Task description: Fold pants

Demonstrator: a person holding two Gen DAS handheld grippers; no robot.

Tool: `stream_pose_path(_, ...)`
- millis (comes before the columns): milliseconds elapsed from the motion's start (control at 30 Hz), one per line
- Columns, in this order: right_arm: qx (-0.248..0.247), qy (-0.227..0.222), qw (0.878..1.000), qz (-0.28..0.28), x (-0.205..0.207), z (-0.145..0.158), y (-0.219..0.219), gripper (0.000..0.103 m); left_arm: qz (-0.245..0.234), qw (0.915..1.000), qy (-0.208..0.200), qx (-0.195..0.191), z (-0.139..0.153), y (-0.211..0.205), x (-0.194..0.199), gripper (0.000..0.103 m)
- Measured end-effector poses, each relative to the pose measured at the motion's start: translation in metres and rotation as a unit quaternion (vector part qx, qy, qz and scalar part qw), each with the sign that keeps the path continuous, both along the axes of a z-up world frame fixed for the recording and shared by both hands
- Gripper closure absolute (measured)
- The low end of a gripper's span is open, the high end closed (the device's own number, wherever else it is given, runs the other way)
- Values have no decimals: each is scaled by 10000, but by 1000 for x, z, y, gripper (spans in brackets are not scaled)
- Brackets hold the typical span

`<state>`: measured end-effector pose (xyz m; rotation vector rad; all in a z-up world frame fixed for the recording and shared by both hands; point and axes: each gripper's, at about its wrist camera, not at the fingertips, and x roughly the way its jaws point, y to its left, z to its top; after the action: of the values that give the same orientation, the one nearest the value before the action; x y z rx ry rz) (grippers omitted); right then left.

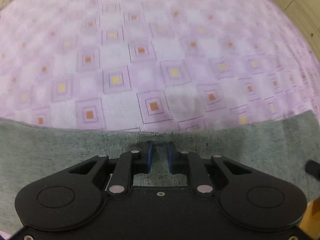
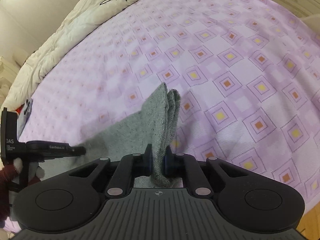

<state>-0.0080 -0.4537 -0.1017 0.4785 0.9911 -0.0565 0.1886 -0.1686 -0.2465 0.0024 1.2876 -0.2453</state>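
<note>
Grey pants lie flat across the near part of a purple patterned bedsheet. My left gripper points down onto them close to their far edge. Its blue pads stand a narrow gap apart, and flat cloth shows between them, so it is open. In the right wrist view my right gripper is shut on a raised fold of the pants, which rises in a peak off the sheet. The left gripper shows at the left, held by a hand in a dark red sleeve.
A cream duvet is bunched along the bed's far left side. A small bluish item lies near the sheet's left edge. Wooden floor shows at the lower right, and pale wooden furniture stands beyond the bed.
</note>
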Motion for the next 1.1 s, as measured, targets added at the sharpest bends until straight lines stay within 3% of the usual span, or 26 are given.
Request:
stream_pose_path(67,-45,6,10000,17,3,2,3,93,-99,9998,-140,-56,11,6,-20,83)
stream_pose_path(133,-32,-16,10000,-3,2,6,6,93,-124,9999,6,-89,12,12,-42,83)
stream_pose_path(333,-101,-29,9999,-91,3,9,17,93,-358,9962,788,28,-30,21,-92,84)
stream_pose_path(467,-276,-19,9995,-173,3,18,27,93,-830,9949,570,-4,-26,17,-95,85)
stream_pose_path(600,-503,-185,9984,-189,3,42,56,93,-576,9974,275,-336,-5,51,-89,82)
stream_pose_path(767,-801,-533,9953,99,6,84,127,93,-238,9984,114,-498,14,125,-84,82)
stream_pose_path(900,-881,-783,9919,482,15,99,207,93,21,9990,-49,-436,23,205,-86,82)
stream_pose_path(1000,-834,-792,9896,863,28,84,274,93,277,9986,-44,-437,28,256,-88,82)
stream_pose_path(1100,-940,-595,9850,1318,42,47,341,93,498,9980,-41,-380,25,291,-90,82)
